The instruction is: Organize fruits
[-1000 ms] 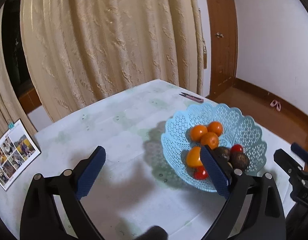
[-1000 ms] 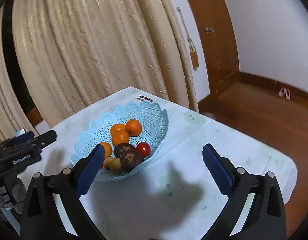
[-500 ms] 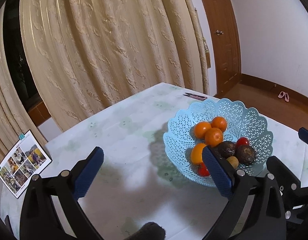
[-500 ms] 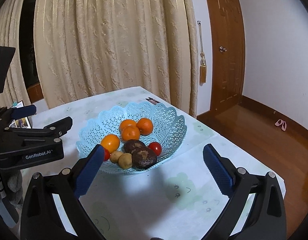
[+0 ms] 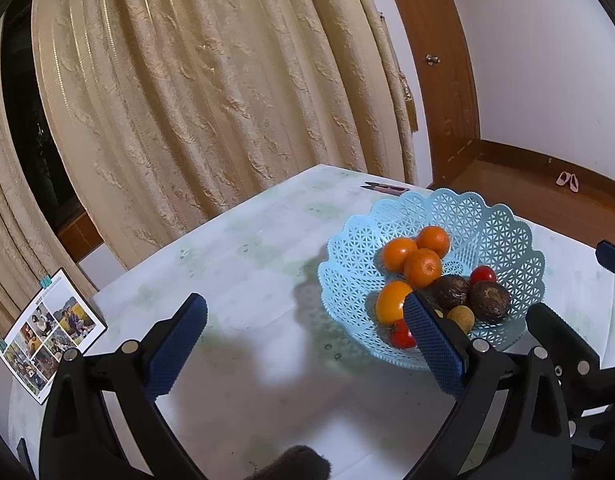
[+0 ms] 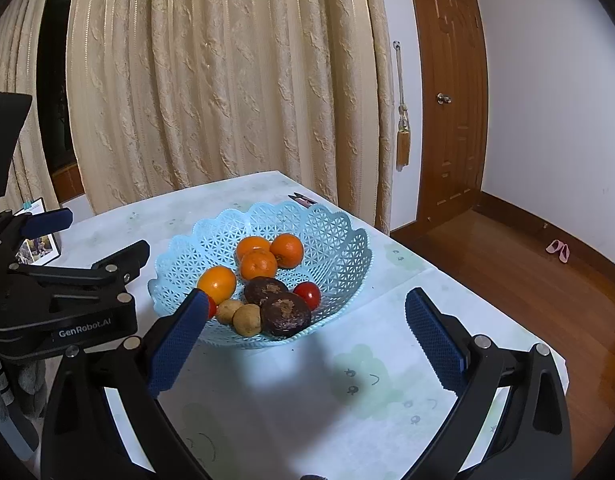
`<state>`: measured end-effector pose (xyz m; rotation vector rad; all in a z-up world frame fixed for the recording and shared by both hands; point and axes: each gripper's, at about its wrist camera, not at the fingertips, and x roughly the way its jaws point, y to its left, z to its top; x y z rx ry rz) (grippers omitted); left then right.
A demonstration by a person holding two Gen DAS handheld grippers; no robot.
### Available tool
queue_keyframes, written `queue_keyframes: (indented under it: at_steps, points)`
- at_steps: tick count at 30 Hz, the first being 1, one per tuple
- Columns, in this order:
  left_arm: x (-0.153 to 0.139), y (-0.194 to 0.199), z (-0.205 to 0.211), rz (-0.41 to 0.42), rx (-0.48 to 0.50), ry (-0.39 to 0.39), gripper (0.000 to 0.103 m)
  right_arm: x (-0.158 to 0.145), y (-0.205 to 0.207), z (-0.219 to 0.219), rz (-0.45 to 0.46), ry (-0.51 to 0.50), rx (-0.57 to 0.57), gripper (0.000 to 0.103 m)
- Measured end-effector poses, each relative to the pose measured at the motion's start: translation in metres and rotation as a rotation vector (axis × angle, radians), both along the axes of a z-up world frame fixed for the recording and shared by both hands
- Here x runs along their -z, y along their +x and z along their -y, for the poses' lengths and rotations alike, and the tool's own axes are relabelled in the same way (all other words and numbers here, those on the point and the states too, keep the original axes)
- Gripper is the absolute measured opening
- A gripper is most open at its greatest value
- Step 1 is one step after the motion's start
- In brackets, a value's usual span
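A light blue lattice basket (image 5: 503, 224) (image 6: 339, 248) stands on the white table (image 5: 259, 264) (image 6: 347, 392). It holds several oranges (image 5: 422, 268) (image 6: 258, 264), two dark brown fruits (image 5: 488, 301) (image 6: 285, 312), two small tan fruits (image 6: 246, 319) and red tomatoes (image 5: 482, 275) (image 6: 307, 294). My left gripper (image 5: 305, 338) is open and empty, to the left of the basket. Just in front of the basket, my right gripper (image 6: 307, 334) hangs open and empty. Its left blue pad (image 6: 179, 338) overlaps the basket's near rim in the view.
A framed photo collage (image 5: 47, 334) (image 6: 37, 246) stands at the table's left edge. Small scissors (image 5: 383, 188) (image 6: 301, 199) lie behind the basket near the beige curtain (image 5: 211, 92). The table's right edge drops to a wooden floor (image 6: 507, 280), with a door (image 6: 451, 112) beyond.
Both grippers have pulled back and risen from the basket over the second, staying open. The right view has swung to face the basket more squarely. The fruits have not moved.
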<state>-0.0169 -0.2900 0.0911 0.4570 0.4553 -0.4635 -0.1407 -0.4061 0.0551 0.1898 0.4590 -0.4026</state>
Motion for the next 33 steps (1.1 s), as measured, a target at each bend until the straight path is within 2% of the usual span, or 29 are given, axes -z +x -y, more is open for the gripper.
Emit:
queue_keyframes:
  at_steps: [33]
  points:
    - [0.0061, -0.0066, 0.0081, 0.019, 0.014, 0.038, 0.098, 0.0046, 0.0011, 0.0026, -0.008, -0.015, 0.010, 0.100]
